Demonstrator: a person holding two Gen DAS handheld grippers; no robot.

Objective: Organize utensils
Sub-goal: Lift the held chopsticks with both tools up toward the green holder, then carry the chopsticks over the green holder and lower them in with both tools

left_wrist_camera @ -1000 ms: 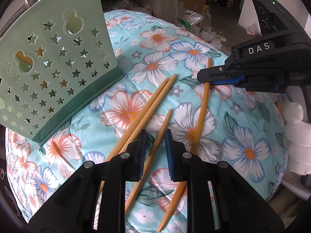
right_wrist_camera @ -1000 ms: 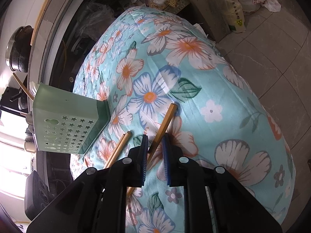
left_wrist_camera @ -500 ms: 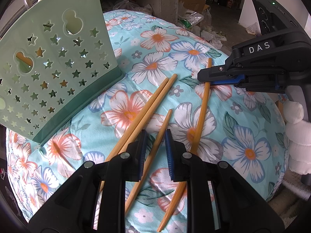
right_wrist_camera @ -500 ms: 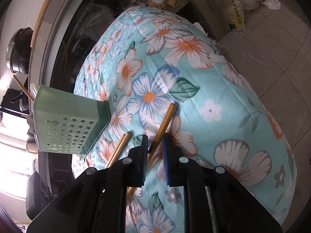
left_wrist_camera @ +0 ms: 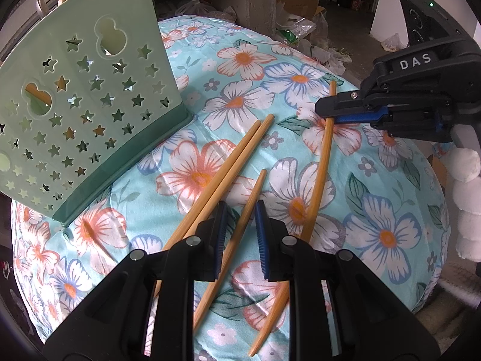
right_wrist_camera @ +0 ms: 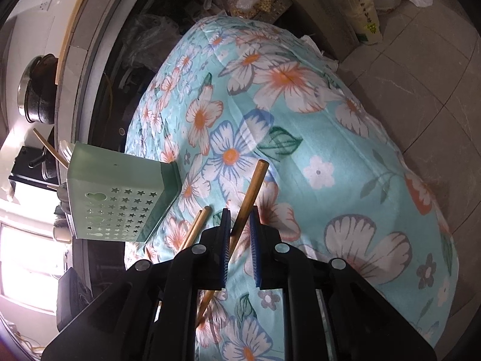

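Four chopsticks lie on the floral cloth [left_wrist_camera: 375, 198], at 4 o'clock from the green holder [left_wrist_camera: 90, 114]. Right gripper [right_wrist_camera: 240, 234] pinches the rightmost chopstick [left_wrist_camera: 323, 162] near its thick end. Left gripper [left_wrist_camera: 239, 234] hangs narrowly spread, empty, over the short chopstick [left_wrist_camera: 240, 228]. Lift it level, keep the pinch firm, then tip it thin end down into the holder.

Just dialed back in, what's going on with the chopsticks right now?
Four chopsticks lie on the floral cloth beside the green holder. The right gripper pinches the long chopstick near its top end. The left gripper hovers, jaws straddling the short chopstick without gripping it. A pair lies untouched; some utensils already stand in the holder.
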